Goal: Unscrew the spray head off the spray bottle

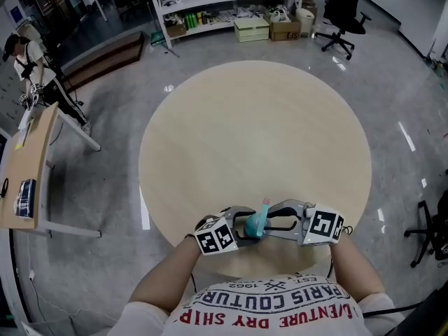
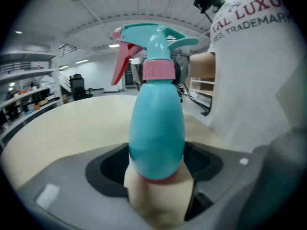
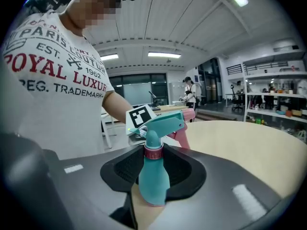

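At the near rim of the round table [image 1: 252,131], the spray bottle [image 1: 255,225] is held head uppermost between two grippers pointed at each other, marker cubes [image 1: 215,236] up. Its teal body is clamped in the wide-set jaws of the left gripper [image 1: 245,228]; the pink collar [image 2: 158,71] under the spray head [image 2: 154,36] is pinched by the right gripper [image 1: 274,225]. Beyond the table, a side desk [image 1: 31,159], a standing person [image 1: 31,65], shelves [image 1: 224,5] and an office chair [image 1: 343,9] are seen.

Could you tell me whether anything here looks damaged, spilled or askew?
Nothing stands out: the bottle looks intact, spray head on straight, left gripper on its body, right gripper at the collar, over the table; no spill shows.
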